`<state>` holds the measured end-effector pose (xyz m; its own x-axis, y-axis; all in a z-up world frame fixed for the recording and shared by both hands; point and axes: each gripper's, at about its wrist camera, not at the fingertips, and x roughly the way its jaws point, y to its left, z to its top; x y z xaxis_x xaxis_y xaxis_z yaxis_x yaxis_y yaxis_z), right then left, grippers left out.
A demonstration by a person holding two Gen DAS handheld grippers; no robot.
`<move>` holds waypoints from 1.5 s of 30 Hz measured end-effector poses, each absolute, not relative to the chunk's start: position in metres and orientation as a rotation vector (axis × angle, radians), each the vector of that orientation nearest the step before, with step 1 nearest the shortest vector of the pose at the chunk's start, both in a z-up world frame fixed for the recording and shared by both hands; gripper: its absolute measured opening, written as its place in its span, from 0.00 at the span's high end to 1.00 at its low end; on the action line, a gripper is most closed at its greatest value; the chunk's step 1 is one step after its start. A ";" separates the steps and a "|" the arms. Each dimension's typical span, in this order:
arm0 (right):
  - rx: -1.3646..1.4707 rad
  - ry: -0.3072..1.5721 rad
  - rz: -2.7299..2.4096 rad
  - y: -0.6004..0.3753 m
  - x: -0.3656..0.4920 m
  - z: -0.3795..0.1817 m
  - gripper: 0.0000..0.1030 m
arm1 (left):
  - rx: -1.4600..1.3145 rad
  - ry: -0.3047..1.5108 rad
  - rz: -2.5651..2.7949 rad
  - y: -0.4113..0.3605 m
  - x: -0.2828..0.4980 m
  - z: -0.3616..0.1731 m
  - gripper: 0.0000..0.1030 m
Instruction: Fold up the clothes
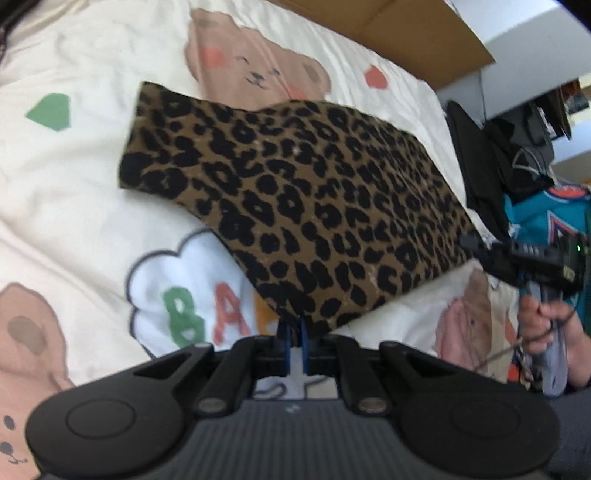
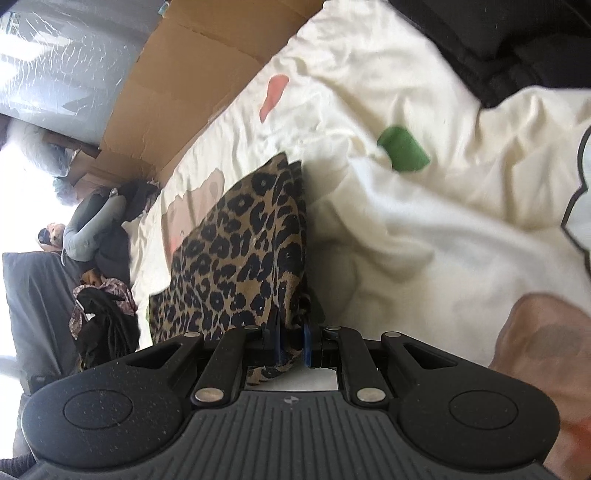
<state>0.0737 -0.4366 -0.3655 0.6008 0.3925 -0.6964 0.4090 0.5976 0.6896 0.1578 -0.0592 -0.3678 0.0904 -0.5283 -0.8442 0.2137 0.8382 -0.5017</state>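
A leopard-print garment (image 1: 295, 199) is stretched above a cream bedspread (image 1: 74, 206) printed with bears. My left gripper (image 1: 294, 332) is shut on its near edge, the blue pads pinching the cloth. In the same view my right gripper (image 1: 471, 243) holds the garment's right corner, with a hand (image 1: 546, 325) on its handle. In the right wrist view the leopard-print garment (image 2: 240, 251) hangs in folds from my right gripper (image 2: 291, 343), which is shut on the cloth. The far end of the garment lies on the bedspread (image 2: 443, 206).
A brown cardboard sheet (image 1: 406, 33) lies along the far side of the bed. Dark clothes (image 1: 480, 173) and a teal jersey (image 1: 543, 210) sit at the right. In the right wrist view a pile of dark clothes (image 2: 103, 325) and grey fabric (image 2: 96, 225) sits at the left.
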 end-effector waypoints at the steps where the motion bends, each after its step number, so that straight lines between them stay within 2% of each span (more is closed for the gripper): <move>1: 0.969 0.964 -0.016 -0.439 0.074 -0.365 0.91 | -0.271 1.380 -0.572 -0.062 0.156 -0.369 0.95; 10: 0.928 0.930 -0.043 -0.453 0.086 -0.357 0.91 | -0.168 1.417 -0.686 -0.063 0.150 -0.366 0.95; 13: 0.914 0.918 -0.050 -0.458 0.091 -0.355 0.91 | -0.190 1.420 -0.669 -0.051 0.149 -0.365 0.89; 17: 0.885 0.915 -0.054 -0.464 0.099 -0.352 0.91 | -0.181 1.387 -0.645 -0.041 0.154 -0.359 0.87; 19: 0.874 0.912 -0.062 -0.468 0.102 -0.351 0.91 | -0.177 1.366 -0.630 -0.037 0.159 -0.356 0.79; 23: 0.857 0.906 -0.082 -0.476 0.110 -0.350 0.91 | -0.173 1.330 -0.595 -0.025 0.170 -0.353 0.77; 25: 0.848 0.907 -0.088 -0.480 0.114 -0.350 0.91 | -0.176 1.312 -0.577 -0.019 0.177 -0.352 0.71; 29: 0.833 0.917 -0.099 -0.487 0.121 -0.351 0.91 | -0.189 1.275 -0.564 -0.016 0.198 -0.349 0.69; 31: 0.832 0.917 -0.110 -0.490 0.123 -0.351 0.91 | -0.182 1.236 -0.568 -0.019 0.207 -0.347 0.57; 32: 0.832 0.917 -0.115 -0.492 0.124 -0.351 0.91 | -0.182 1.219 -0.568 -0.020 0.211 -0.346 0.54; 41: 0.818 0.928 -0.140 -0.495 0.129 -0.353 0.92 | -0.167 1.120 -0.603 -0.051 0.252 -0.350 0.45; 45: 0.814 0.926 -0.157 -0.502 0.128 -0.353 0.98 | -0.147 1.116 -0.626 -0.070 0.263 -0.360 0.41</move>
